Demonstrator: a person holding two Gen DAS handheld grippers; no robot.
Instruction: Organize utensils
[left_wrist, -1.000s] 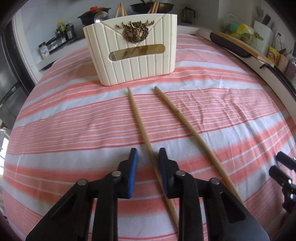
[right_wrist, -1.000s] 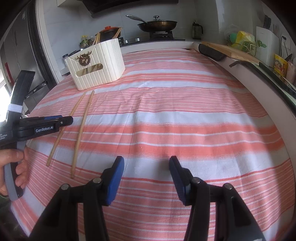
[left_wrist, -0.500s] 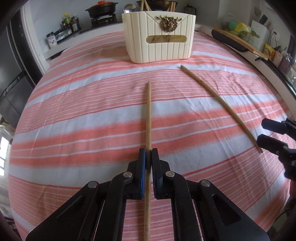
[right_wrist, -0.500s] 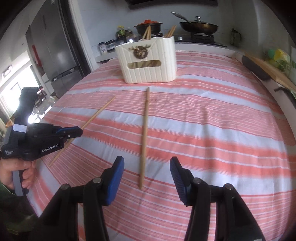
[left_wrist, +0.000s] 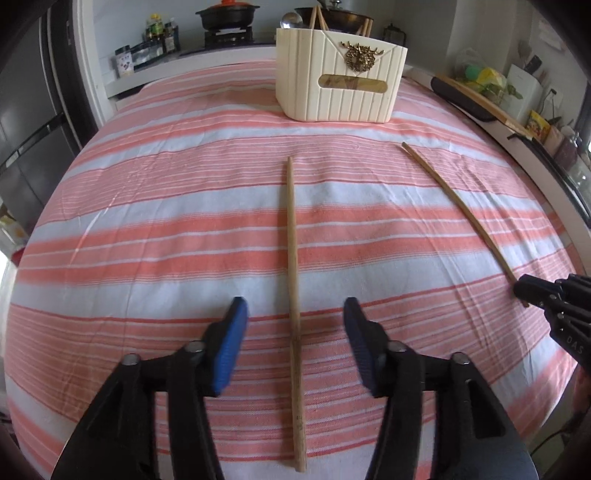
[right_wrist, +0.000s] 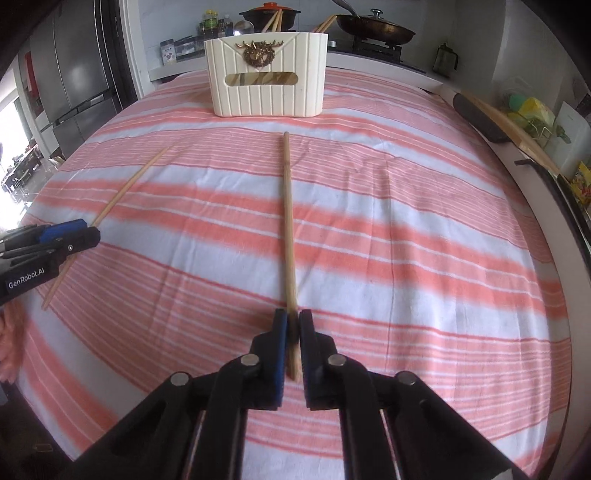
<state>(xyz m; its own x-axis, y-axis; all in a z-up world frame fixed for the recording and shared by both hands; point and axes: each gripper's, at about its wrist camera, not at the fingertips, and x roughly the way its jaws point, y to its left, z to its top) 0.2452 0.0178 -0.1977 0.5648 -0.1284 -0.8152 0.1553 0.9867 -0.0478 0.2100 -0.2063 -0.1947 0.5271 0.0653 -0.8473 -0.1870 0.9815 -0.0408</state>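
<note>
Since the earlier frames, left gripper (left_wrist: 293, 347) is opening, its jaws parting around one loose chopstick (left_wrist: 293, 280) lying on the striped cloth (left_wrist: 147, 229). Cream utensil caddy (right_wrist: 266, 74) is standing beyond, holding upright chopsticks (right_wrist: 273, 20). Right gripper (right_wrist: 290, 350) is clamping shut on another chopstick (right_wrist: 288, 221).

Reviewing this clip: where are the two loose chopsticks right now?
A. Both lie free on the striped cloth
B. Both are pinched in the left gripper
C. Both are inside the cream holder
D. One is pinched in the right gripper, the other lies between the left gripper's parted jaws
D: the right gripper is shut on one chopstick, while the other chopstick lies untouched between the left gripper's opening jaws.
</note>
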